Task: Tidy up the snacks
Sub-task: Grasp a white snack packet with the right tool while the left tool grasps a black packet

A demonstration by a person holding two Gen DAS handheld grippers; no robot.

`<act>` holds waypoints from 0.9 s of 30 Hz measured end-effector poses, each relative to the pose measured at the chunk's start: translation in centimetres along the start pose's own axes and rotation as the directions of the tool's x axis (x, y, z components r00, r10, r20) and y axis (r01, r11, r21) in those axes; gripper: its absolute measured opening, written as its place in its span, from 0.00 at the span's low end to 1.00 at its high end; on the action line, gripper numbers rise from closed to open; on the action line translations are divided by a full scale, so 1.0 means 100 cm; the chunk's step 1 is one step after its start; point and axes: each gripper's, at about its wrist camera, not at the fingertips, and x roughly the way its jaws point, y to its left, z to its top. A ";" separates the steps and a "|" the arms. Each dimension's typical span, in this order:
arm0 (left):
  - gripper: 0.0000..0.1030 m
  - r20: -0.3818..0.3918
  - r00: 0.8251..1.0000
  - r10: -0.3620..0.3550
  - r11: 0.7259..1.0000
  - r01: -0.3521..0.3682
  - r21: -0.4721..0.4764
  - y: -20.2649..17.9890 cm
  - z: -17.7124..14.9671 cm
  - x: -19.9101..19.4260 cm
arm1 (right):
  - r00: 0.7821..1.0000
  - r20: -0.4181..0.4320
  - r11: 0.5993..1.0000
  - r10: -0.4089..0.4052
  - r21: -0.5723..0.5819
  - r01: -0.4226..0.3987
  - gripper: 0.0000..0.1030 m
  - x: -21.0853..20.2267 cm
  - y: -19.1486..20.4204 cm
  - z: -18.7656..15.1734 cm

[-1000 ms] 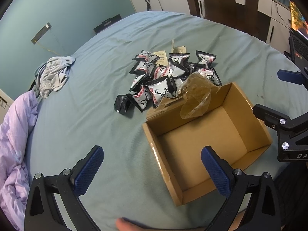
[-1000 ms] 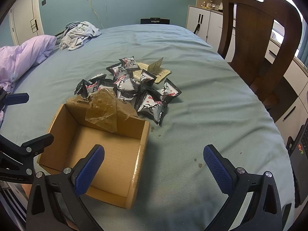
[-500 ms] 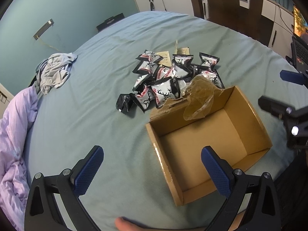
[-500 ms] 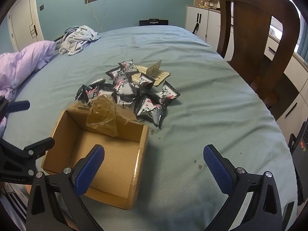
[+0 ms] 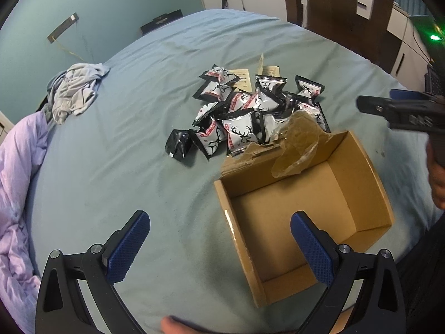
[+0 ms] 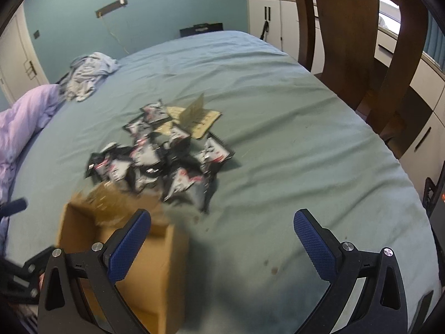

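Snack packets (image 5: 250, 114): small black-and-white pouches with a deer motif and red strip, heaped loosely on the teal bedsheet (image 5: 116, 172), touching the far wall of the cardboard box (image 5: 358, 172); one dark pouch (image 5: 178, 147) lies just apart at the heap's left edge. Heap's long axis runs roughly left to right in the left wrist view. Box: open-topped, empty, a scrap of clear film (image 5: 297, 147) draped over its far rim. Paper slips (image 6: 200, 117): beyond the heap. Left gripper (image 5: 219, 247): jaws spread wide, holding nothing, near side of the box; heap lies ahead and slightly right, past the box's left wall. Right gripper (image 6: 222, 245): jaws likewise spread and empty, view motion-blurred; heap lies ahead and to its left, with bare sheet between. Judgement: the right gripper has the clearer line to the heap's near right corner, so the first pick probably falls to it. Periphery: crumpled grey garment (image 5: 75, 89), lilac quilt (image 5: 16, 183), wooden chair (image 6: 353, 41).
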 end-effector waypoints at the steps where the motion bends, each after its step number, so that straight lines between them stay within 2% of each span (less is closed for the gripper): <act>1: 1.00 0.000 1.000 -0.003 1.000 0.003 -0.007 0.002 0.001 0.001 | 1.000 -0.009 1.000 -0.004 0.005 0.004 1.00 0.006 -0.001 0.003; 7: 1.00 0.003 1.000 -0.015 0.998 0.015 -0.058 0.013 0.006 0.003 | 0.995 -0.101 0.999 0.008 0.048 -0.003 1.00 0.064 -0.004 0.028; 11: 1.00 0.003 1.000 -0.015 0.995 0.015 -0.095 0.022 0.008 0.007 | 0.983 -0.169 0.997 0.069 0.046 -0.062 1.00 0.098 0.006 0.036; 16: 1.00 -0.012 1.000 -0.007 0.993 0.005 -0.120 0.029 0.010 0.015 | 0.978 -0.174 0.993 0.113 0.058 -0.105 0.97 0.126 0.011 0.049; 17: 1.00 -0.015 1.000 -0.005 0.993 0.003 -0.122 0.030 0.010 0.016 | 0.975 -0.179 0.990 0.132 0.078 -0.119 0.91 0.132 0.009 0.051; 18: 1.00 -0.016 1.000 -0.004 0.992 0.002 -0.125 0.030 0.010 0.017 | 0.967 -0.197 0.983 0.163 0.118 -0.142 0.80 0.141 0.006 0.053; 20: 1.00 -0.018 1.000 -0.004 0.991 0.002 -0.132 0.032 0.011 0.019 | 0.956 -0.234 0.978 0.178 0.149 -0.145 0.76 0.152 0.003 0.053; 22: 1.00 -0.018 1.000 -0.002 0.990 0.000 -0.139 0.034 0.011 0.020 | 0.963 -0.223 0.985 0.149 0.124 -0.124 0.68 0.154 0.005 0.054; 24: 1.00 -0.010 1.000 0.000 0.989 -0.001 -0.149 0.036 0.011 0.019 | 0.964 -0.218 0.987 0.150 0.090 -0.133 0.31 0.150 0.009 0.056; 27: 1.00 0.013 1.000 -0.011 0.983 0.014 -0.182 0.044 0.011 0.017 | 0.967 -0.205 0.986 0.152 0.096 -0.135 0.30 0.143 0.007 0.058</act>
